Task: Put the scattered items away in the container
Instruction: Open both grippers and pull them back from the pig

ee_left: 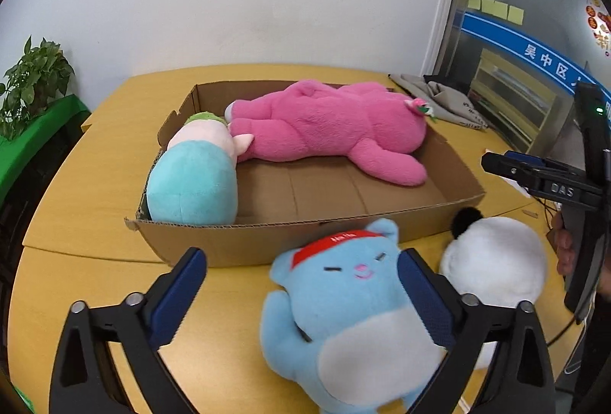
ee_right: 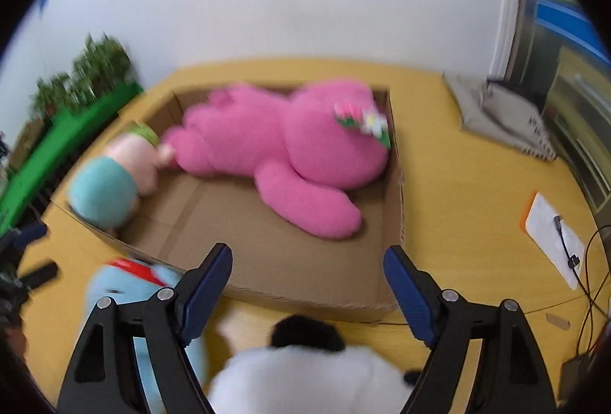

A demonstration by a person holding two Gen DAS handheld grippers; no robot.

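We saw a shallow cardboard box (ee_left: 420, 219) open at the top on a yellow wooden table (ee_left: 76, 192), and everything else is placed relative to that box. Inside it lay a large pink plush bear (ee_left: 328, 126), stretched on its side along the far wall, its head with a small flower toward the box's right end. Tucked into the box's left end was a plush doll with a teal body (ee_left: 194, 181), pale pink head and green top, pressing against the left wall. The rest of the box floor was bare cardboard. Outside, touching the box's near wall, a light blue plush bear (ee_left: 343, 318) lay on its back on the table, with a red headband, closed stitched eyes, a pink smile and a pale grey belly. Our left gripper (ee_left: 301, 299) had its jaws spread wide; the blue bear lay between them, close against the right finger and clear of the left finger, not pinched. Just to the blue bear's right, also near the box's front wall, sat a round white plush with a black ear (ee_left: 492, 261). Our right gripper (ee_right: 307, 295) hovered above it with jaws well apart, gripping nothing, the white plush below and between the fingers in a blurred view. Beyond the box's right end lay a folded grey cloth (ee_left: 443, 101).
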